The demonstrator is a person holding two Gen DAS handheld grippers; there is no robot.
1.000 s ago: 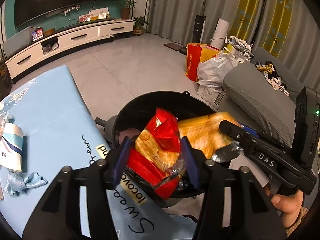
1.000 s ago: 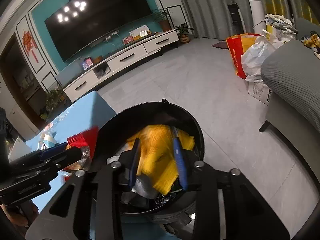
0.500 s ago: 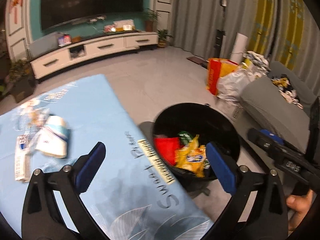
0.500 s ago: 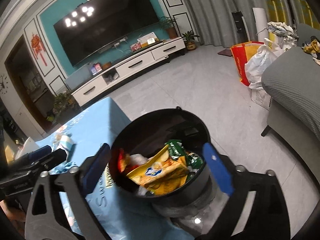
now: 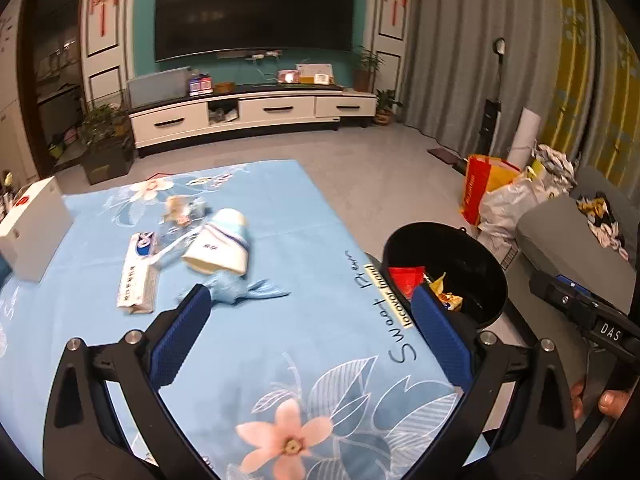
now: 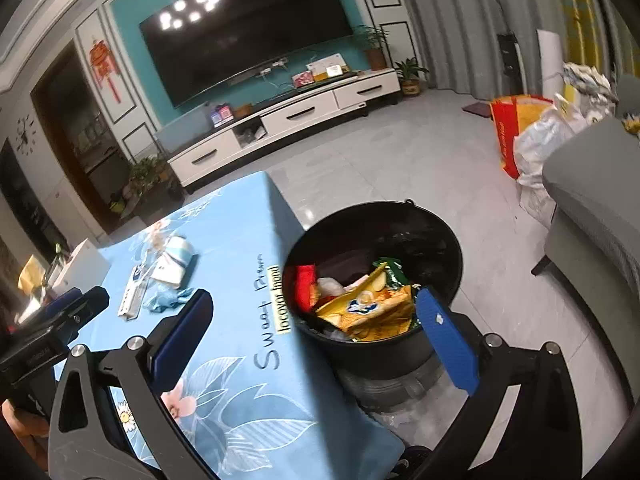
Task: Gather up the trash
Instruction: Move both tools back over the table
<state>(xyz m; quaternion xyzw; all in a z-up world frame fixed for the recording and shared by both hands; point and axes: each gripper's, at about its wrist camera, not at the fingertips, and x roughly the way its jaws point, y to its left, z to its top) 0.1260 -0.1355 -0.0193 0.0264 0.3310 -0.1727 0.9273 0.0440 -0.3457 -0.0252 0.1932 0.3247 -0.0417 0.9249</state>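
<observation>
While blurred, table litter (image 5: 188,248) unclear, bin (image 6: 400,216) bottom hidden by wrappers (image 6: 368,308).

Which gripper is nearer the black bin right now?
Right. The right gripper hangs open just short of the black bin, its right finger overlapping the rim. The left gripper is open over the blue tablecloth, bin off to its right.

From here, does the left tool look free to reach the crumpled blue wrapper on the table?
Probably yes. The left tool is open and empty, and the crumpled blue wrapper lies just beyond its fingertips on the blue tablecloth, with nothing between them.
</observation>
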